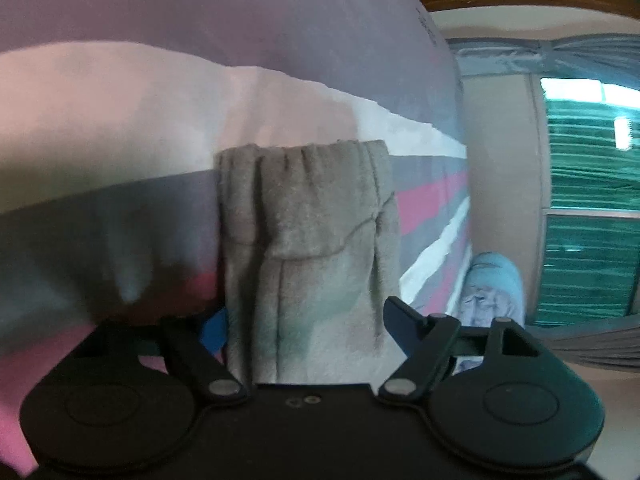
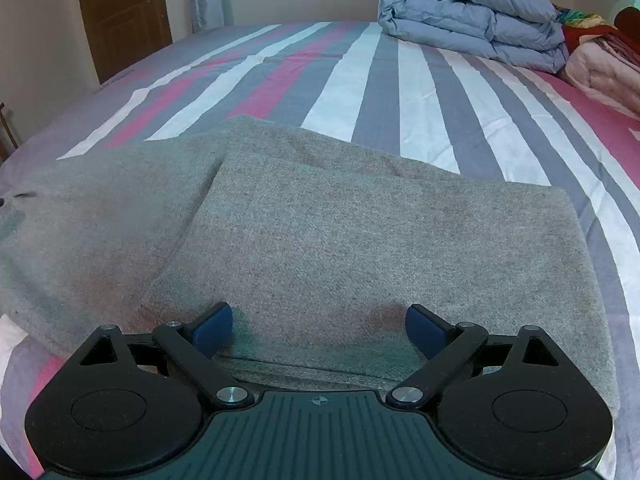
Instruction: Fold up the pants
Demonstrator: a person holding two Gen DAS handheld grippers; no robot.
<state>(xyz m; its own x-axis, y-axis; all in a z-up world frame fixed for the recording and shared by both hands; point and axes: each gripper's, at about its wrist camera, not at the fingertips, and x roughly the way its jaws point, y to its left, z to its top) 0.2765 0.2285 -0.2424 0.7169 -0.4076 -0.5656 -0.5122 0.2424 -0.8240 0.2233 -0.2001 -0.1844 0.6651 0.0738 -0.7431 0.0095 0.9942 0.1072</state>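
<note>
Item one: grey fleece pants (image 2: pixel 360 248), lying on the bed in my right wrist view and filling the centre and lower left of the frame. One layer is folded over another; the upper panel's edge runs diagonally from frame centre down toward lower left, and the under layer spreads out to the left edge.

In my left wrist view, the gathered elastic waistband end of the same grey fleece pants (image 1: pixel 308 240) hangs in a bunched column at frame centre, rising from between the fingers.

Item two: my left gripper (image 1: pixel 308 344), black linkage arms at the bottom of the frame. The fabric column passes between its fingers; a blue pad shows at the cloth's left side. The right finger tip stands just beside the fabric, and I cannot tell whether the jaws actually pinch it.

Item three: my right gripper (image 2: pixel 320 328), blue-padded fingers (image 2: pixel 214 328) spread wide apart, resting low over the near edge of the folded panel, clasping nothing.

Item four: striped bedsheet in pink, grey and white (image 2: pixel 380 80), under the pants.

Item five: folded blue-grey quilt (image 2: pixel 472 16), upper right, well apart from the pants.

Item six: brown wooden door (image 2: pixel 120 12), upper left.
</note>
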